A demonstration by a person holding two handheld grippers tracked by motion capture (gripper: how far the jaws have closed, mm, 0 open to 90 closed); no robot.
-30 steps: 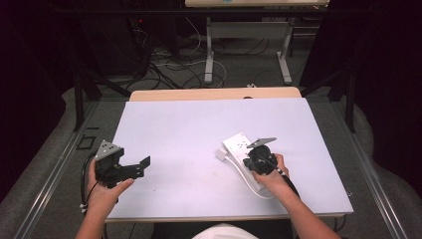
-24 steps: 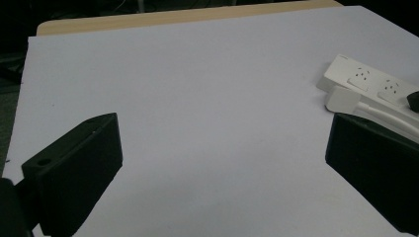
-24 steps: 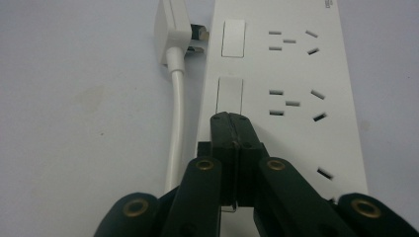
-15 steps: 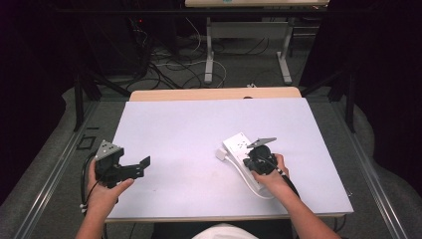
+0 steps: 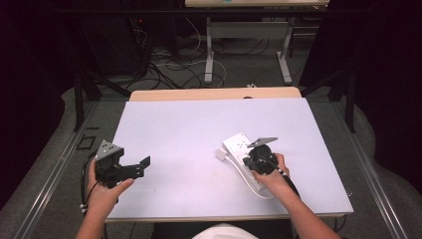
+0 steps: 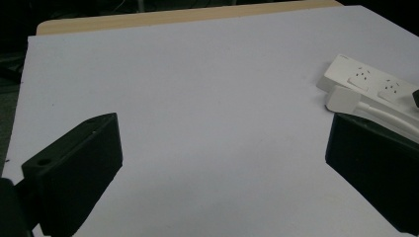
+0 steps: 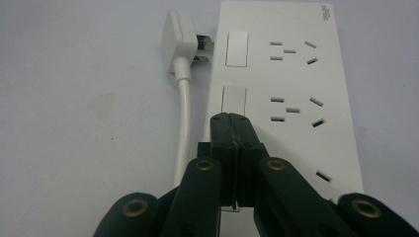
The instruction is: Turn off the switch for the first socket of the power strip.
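Stillness marks this moment: set against the two earlier high views, neither hand has shifted, and the power strip (image 5: 245,158) lies just where it did on the white counter (image 5: 199,129). No switch, plug or cord has visibly moved either.

The right claw (image 7: 232,126) has its jaws pressed together with nothing between them, and its joined tip rests on, or just above, the lower of the two rocker switches (image 7: 233,99) on the strip; contact itself is hard to judge. Ahead of that tip lies the second switch (image 7: 236,48), with the socket holes off to its right. To the left of the tip runs the white cord, ending in the plug (image 7: 179,40) that lies loose beside the strip's far corner, prongs toward the strip's edge.

The left claw (image 6: 217,163) stands wide and holds nothing, hovering over bare counter well apart from the strip, which lies ahead and to its right.

Since nothing has changed, the work seems paused at the point of pressing the switch: the closed tip is placed like a poking finger, and a short push downward probably comes next.
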